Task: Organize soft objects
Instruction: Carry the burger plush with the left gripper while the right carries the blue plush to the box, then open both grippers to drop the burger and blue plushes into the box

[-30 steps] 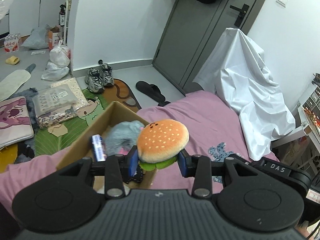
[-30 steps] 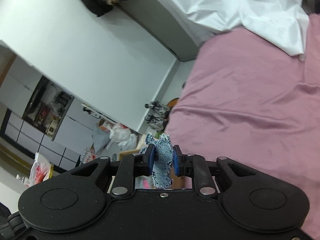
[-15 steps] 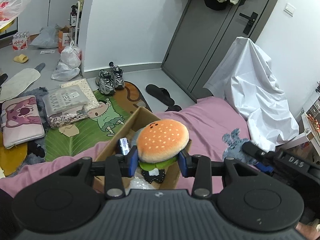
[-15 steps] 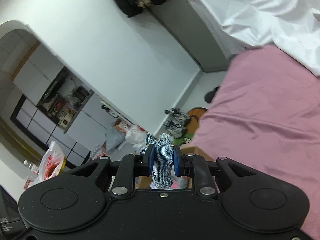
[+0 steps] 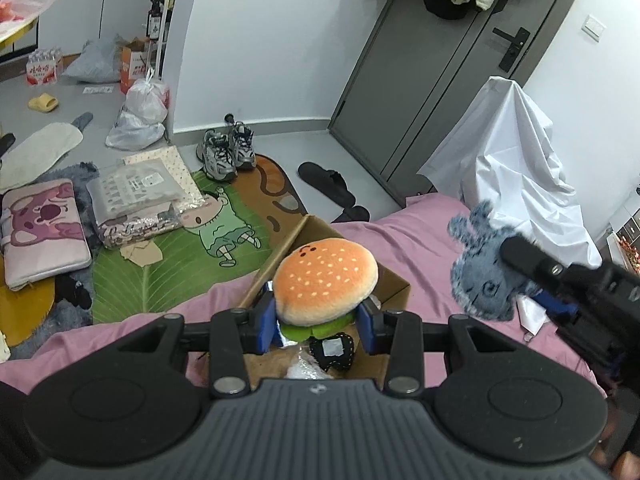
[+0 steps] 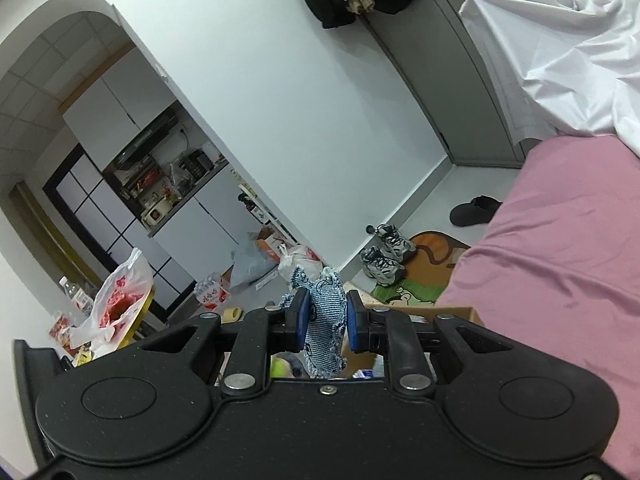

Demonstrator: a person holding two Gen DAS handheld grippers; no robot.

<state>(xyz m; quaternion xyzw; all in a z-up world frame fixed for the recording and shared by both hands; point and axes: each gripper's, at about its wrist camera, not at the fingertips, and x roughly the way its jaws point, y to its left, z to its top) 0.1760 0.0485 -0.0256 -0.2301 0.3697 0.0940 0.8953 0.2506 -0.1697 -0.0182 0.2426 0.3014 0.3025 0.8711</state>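
My left gripper (image 5: 318, 324) is shut on a plush hamburger (image 5: 326, 280) and holds it above an open cardboard box (image 5: 394, 284) on the pink bed (image 5: 416, 240). The box holds a black soft item (image 5: 332, 350) and other things, mostly hidden. My right gripper (image 6: 325, 322) is shut on a blue denim plush toy (image 6: 324, 320); in the left wrist view that toy (image 5: 480, 276) hangs to the right of the box. The box edge (image 6: 452, 312) shows just beyond the right fingers.
A white sheet (image 5: 516, 160) drapes over something at the bed's far end. On the floor lie sneakers (image 5: 228, 152), a black slipper (image 5: 328, 184), a leaf-print mat (image 5: 168, 256), packages (image 5: 136, 196) and bags (image 5: 140, 116). A grey door (image 5: 432, 80) stands behind.
Both grippers rose and tilted. The right gripper with the denim toy came into the left wrist view, to the right of the box. The hamburger stays gripped over the box.
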